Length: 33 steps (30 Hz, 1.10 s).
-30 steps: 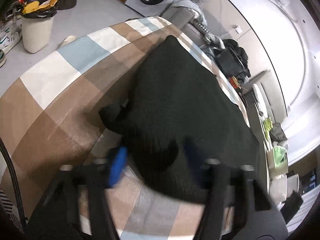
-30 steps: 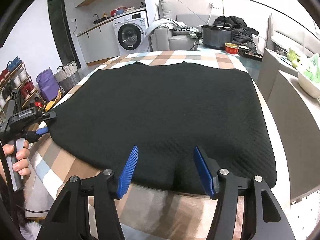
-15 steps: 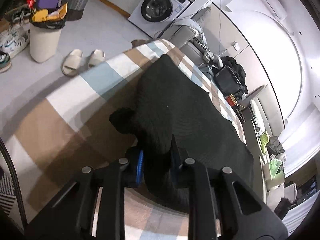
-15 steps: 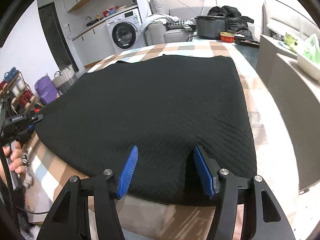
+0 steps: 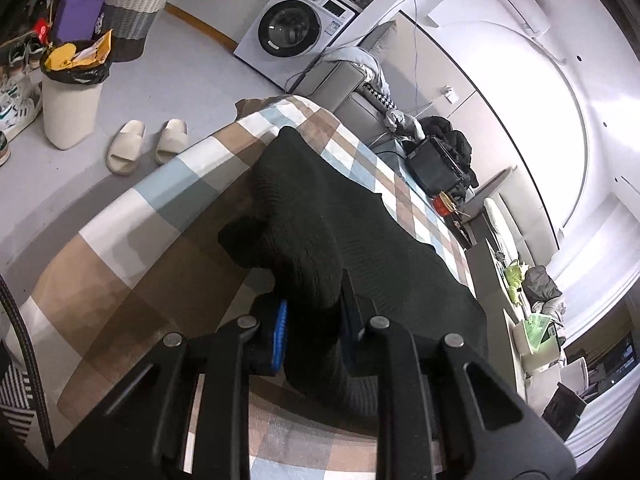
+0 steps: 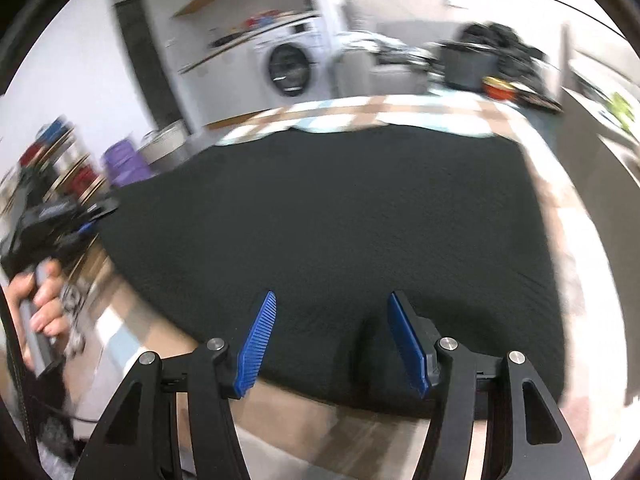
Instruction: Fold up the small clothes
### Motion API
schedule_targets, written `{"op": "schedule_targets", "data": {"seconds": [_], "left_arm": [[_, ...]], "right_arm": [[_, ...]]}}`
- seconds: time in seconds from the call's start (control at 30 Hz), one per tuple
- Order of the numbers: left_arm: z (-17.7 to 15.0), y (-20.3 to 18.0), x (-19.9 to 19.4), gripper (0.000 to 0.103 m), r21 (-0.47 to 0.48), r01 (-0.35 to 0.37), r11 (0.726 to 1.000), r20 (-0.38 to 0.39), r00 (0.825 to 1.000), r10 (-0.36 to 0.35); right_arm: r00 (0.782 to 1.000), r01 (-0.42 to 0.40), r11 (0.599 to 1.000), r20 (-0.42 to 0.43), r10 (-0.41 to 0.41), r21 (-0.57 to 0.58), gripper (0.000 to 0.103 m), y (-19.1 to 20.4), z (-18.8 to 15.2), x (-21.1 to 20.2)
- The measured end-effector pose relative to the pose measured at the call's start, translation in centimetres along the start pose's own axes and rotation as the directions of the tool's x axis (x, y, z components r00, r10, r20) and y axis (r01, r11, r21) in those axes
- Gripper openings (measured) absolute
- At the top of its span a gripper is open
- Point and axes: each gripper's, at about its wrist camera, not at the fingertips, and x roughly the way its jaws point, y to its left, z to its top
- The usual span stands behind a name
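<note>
Compared with a second ago, the left gripper (image 5: 310, 312) has closed its fingers on the near corner of the black cloth (image 5: 344, 240) and lifted it, so this corner now rises above the checked tablecloth (image 5: 132, 248). The right gripper (image 6: 332, 336) has stayed wide apart at the near hem, with a small ridge of cloth (image 6: 320, 232) between its fingers but not pinched; its view is now blurred by motion.

Beyond both grippers, the cloth lies spread flat over most of the table. The step in hand seems to be taking the two near corners for the first fold. The next move probably calls for the right gripper to close on the hem, so that both can carry the near edge away toward the far edge.

Far behind the table stand a washing machine (image 5: 296, 36) and a sofa (image 5: 344, 80). On the floor to the left lie slippers (image 5: 146, 146), beside a bin (image 5: 70, 100).
</note>
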Motion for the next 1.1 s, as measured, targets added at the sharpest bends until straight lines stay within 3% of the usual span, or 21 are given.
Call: {"op": "schedule_targets", "data": {"seconds": [0.1,0.3,0.5,0.6,0.63,0.67,0.7,0.77,0.87,1.0,1.1], "left_arm": [[0.0,0.4,0.0,0.018,-0.016,0.006,1.000,-0.015,1.000,-0.006],[0.0,1.3,-0.2,0.018,-0.034,0.023,0.999,-0.041,0.999,-0.024],[-0.2,1.6,-0.1,0.018,-0.042,0.044,0.998,-0.070,0.996,-0.047],[-0.3,2.1,-0.1,0.018,-0.059,0.062,0.996,-0.083,0.994,-0.067],[-0.3,2.3,0.0,0.018,-0.065,0.070,0.995,-0.094,0.993,-0.076],[-0.3,2.4,0.1,0.018,-0.063,0.072,0.995,-0.109,0.991,-0.078],[-0.2,2.5,0.2,0.020,-0.064,0.072,0.995,-0.124,0.989,-0.079],[-0.2,3.0,0.1,0.025,-0.081,0.071,0.994,-0.154,0.985,-0.083],[-0.2,3.9,-0.4,0.055,-0.103,0.092,0.990,-0.184,0.977,-0.110],[-0.5,4.1,-1.1,0.068,-0.096,0.160,0.982,-0.220,0.959,-0.178],[-1.0,4.2,-0.7,0.068,-0.116,0.221,0.968,-0.278,0.929,-0.245]], "right_arm": [[0.996,-0.088,0.992,-0.038,0.085,-0.091,0.060,4.7,0.4,1.9],[0.979,-0.197,0.943,-0.102,0.176,-0.267,0.060,14.0,-0.6,5.6],[0.997,-0.066,0.922,-0.050,0.051,-0.381,0.060,19.3,-0.5,9.1],[0.998,-0.046,0.905,-0.047,0.029,-0.422,0.060,20.4,-0.4,10.5],[0.999,-0.045,0.903,-0.043,0.029,-0.428,0.057,20.7,-0.2,10.9],[0.999,-0.048,0.903,-0.040,0.034,-0.428,0.037,20.8,-0.1,11.1],[0.998,-0.054,0.905,-0.037,0.042,-0.422,0.029,20.8,0.2,11.2],[0.996,-0.090,0.923,-0.044,0.079,-0.374,0.013,20.2,1.1,11.1],[0.989,-0.151,0.957,-0.037,0.146,-0.247,0.011,18.5,2.6,10.7],[0.986,-0.167,0.968,-0.014,0.168,-0.188,0.011,17.6,3.8,10.1],[0.986,-0.163,0.969,-0.002,0.166,-0.184,0.011,17.5,4.6,10.1]]}}
